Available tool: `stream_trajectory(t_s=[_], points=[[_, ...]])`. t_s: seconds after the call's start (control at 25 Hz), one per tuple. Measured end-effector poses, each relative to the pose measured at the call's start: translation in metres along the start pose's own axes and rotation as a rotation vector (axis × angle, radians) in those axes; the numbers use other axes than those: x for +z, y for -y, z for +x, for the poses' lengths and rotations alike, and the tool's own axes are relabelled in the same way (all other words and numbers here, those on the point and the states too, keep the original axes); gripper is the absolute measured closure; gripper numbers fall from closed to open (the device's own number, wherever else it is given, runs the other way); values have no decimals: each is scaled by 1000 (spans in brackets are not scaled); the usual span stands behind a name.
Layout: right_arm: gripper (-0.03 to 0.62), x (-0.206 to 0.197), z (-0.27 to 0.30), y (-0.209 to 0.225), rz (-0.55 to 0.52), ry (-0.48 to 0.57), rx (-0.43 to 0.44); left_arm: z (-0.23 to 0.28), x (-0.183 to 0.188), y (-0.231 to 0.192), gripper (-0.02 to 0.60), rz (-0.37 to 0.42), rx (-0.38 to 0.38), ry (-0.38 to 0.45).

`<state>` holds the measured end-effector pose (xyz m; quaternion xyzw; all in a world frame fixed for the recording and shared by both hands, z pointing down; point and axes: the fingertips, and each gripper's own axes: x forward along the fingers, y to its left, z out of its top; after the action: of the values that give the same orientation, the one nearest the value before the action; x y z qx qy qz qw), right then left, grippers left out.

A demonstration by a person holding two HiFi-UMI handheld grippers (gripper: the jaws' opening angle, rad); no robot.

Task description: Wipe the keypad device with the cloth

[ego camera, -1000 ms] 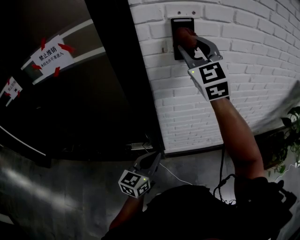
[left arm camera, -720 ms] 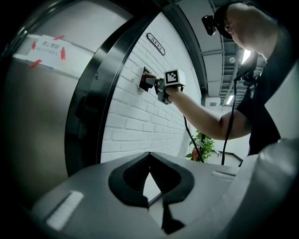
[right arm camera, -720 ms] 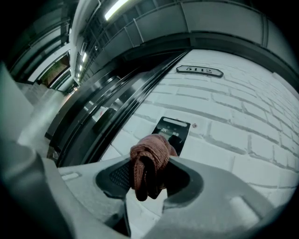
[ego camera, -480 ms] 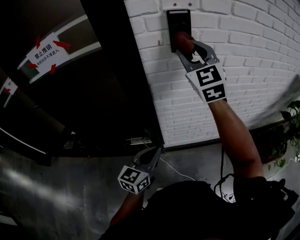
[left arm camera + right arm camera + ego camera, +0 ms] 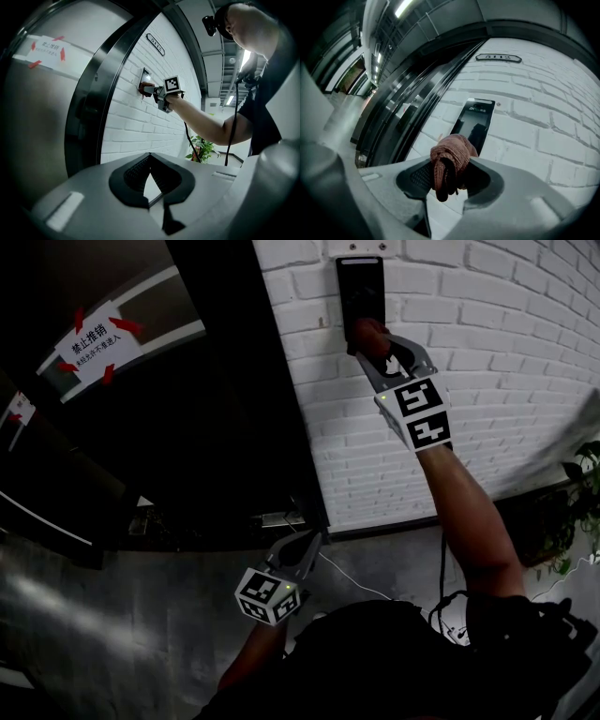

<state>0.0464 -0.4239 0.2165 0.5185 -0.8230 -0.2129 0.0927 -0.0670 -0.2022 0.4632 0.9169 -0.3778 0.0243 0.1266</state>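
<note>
Now R tool (image 5: 373,341) holds cloth (image 5: 451,157) at keypad device (image 5: 361,287) (L tool (image 5: 312,541) shut).

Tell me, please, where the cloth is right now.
In the head view's top centre, the cloth is clamped in the right gripper, at the lower edge of the keypad device on the white brick wall.

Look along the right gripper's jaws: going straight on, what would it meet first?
The cloth clamped in the right gripper leads, so it would probably meet the lower part of the keypad device on the brick wall; depth is unclear.
</note>
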Motion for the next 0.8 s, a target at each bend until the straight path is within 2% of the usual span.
stream_trajectory(t_s=[0.8], points=[[451, -30, -2, -17, 73, -117, 72, -6, 1, 6, 565, 9, -8, 10]])
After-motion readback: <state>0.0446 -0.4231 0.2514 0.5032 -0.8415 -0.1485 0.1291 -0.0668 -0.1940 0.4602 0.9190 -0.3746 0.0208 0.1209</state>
